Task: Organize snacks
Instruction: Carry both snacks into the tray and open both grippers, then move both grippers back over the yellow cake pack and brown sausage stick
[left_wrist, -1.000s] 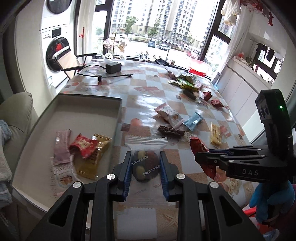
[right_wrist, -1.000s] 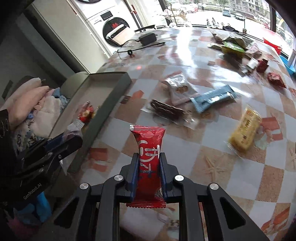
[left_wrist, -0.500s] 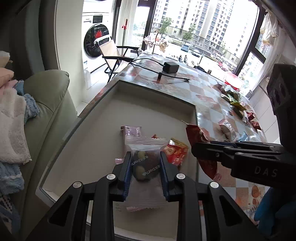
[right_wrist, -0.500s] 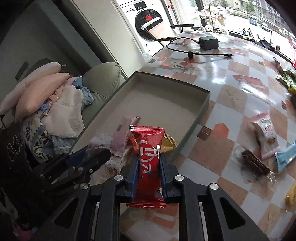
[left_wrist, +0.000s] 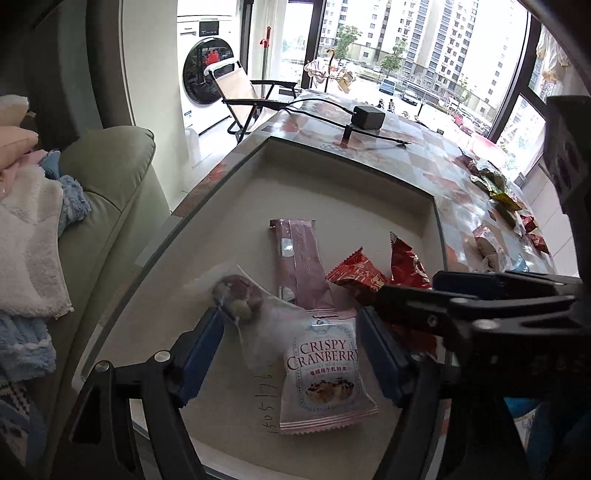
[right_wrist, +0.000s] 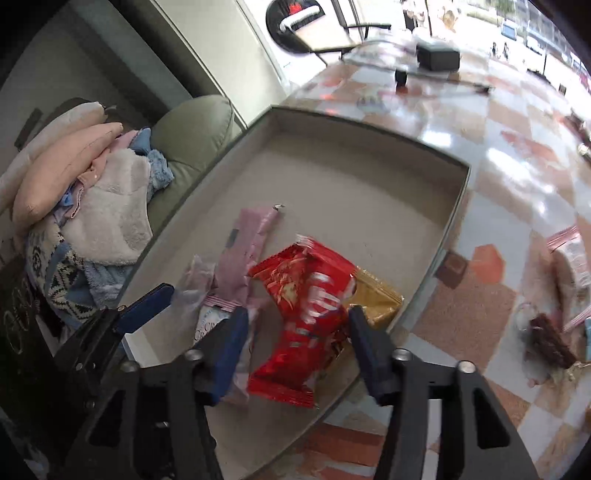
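Observation:
The shallow beige tray (left_wrist: 437, 221) holds a long pink packet (left_wrist: 299, 262), a Crispy Cranberry packet (left_wrist: 321, 373) and a small red packet (left_wrist: 354, 275). My left gripper (left_wrist: 291, 332) hangs over the tray's near end, jaws opening. A clear packet with a dark round snack (left_wrist: 238, 299) lies loose just ahead of its left finger, touching neither pad. My right gripper (right_wrist: 295, 332) is over the tray (right_wrist: 458, 206) too, jaws opening. A blurred red packet (right_wrist: 310, 306) sits between them, free of the pads, on a gold packet (right_wrist: 376, 299).
A checked tablecloth (right_wrist: 517, 177) stretches right of the tray, with several loose snacks (left_wrist: 495, 184) and a brown bar (right_wrist: 550, 339). A black adapter (left_wrist: 367, 116) and its cable lie at the far end. A green sofa with piled clothes (right_wrist: 110, 206) borders the tray's left.
Both grippers have gone from shut to open. The clear packet has slipped out of the left jaws into the tray, and the red packet has left the right pads and tilted.

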